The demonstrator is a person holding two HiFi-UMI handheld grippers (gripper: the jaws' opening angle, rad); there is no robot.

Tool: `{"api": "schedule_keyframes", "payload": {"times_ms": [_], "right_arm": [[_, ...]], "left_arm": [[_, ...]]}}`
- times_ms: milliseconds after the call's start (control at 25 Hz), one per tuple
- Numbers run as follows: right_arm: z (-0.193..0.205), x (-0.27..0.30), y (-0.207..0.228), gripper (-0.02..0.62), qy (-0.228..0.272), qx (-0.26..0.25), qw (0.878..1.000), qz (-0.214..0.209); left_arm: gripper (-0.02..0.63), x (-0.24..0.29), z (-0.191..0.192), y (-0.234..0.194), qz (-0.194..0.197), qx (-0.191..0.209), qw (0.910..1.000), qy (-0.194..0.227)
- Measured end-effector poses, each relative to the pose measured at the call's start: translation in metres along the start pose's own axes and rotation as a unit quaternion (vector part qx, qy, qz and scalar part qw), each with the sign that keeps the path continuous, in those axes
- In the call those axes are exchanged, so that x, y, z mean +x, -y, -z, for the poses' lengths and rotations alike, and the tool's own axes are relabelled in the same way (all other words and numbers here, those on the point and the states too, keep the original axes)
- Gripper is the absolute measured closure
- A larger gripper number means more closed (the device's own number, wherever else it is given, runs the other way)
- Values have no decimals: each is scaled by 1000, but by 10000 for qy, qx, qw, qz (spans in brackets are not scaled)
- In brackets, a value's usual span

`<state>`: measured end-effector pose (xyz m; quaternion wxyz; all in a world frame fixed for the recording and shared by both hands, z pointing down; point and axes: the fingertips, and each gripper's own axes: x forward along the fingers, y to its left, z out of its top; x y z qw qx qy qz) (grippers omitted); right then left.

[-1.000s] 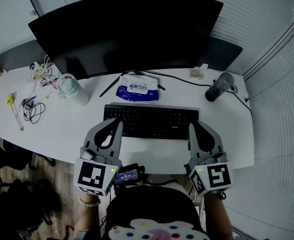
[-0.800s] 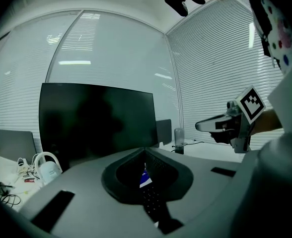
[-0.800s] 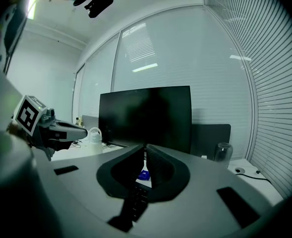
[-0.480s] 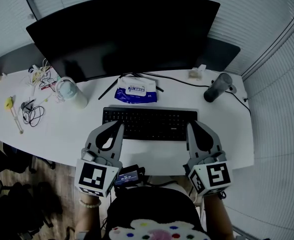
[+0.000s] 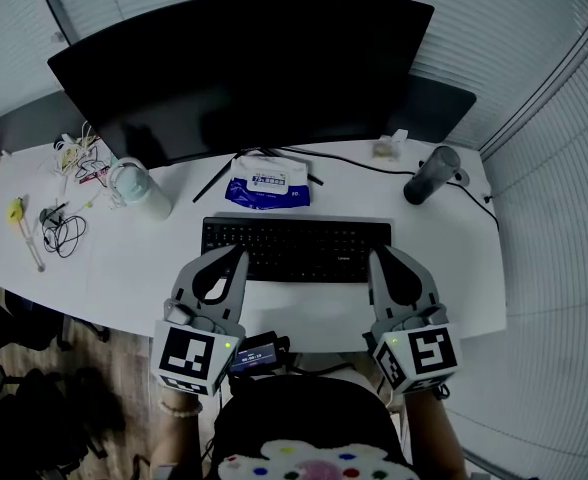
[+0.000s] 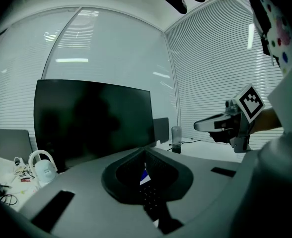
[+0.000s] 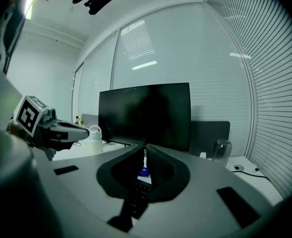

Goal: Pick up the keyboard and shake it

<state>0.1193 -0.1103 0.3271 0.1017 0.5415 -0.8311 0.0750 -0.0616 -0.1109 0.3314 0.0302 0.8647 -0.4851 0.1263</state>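
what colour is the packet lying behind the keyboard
The packet is blue with a white label, clearest in the head view.

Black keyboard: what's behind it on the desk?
A blue-and-white soft packet lies just behind the black keyboard, between thin black stand legs. The wide black monitor overhangs the white desk beyond, hiding what lies there.

Left tongs (image 5: 236, 255) and right tongs (image 5: 375, 257) side by side (jaws of both together)

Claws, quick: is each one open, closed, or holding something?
Left claw: closed, holding nothing, tip by the keyboard.
Right claw: closed, holding nothing.
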Motion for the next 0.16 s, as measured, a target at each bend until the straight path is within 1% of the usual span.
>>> {"api": "schedule_keyframes", "payload": {"times_ms": [160], "right_arm": [[1,-2,1,554,-4,-44,10000,17]], "left_arm": [[588,1,-1,1,9,-3,10000,1]]}}
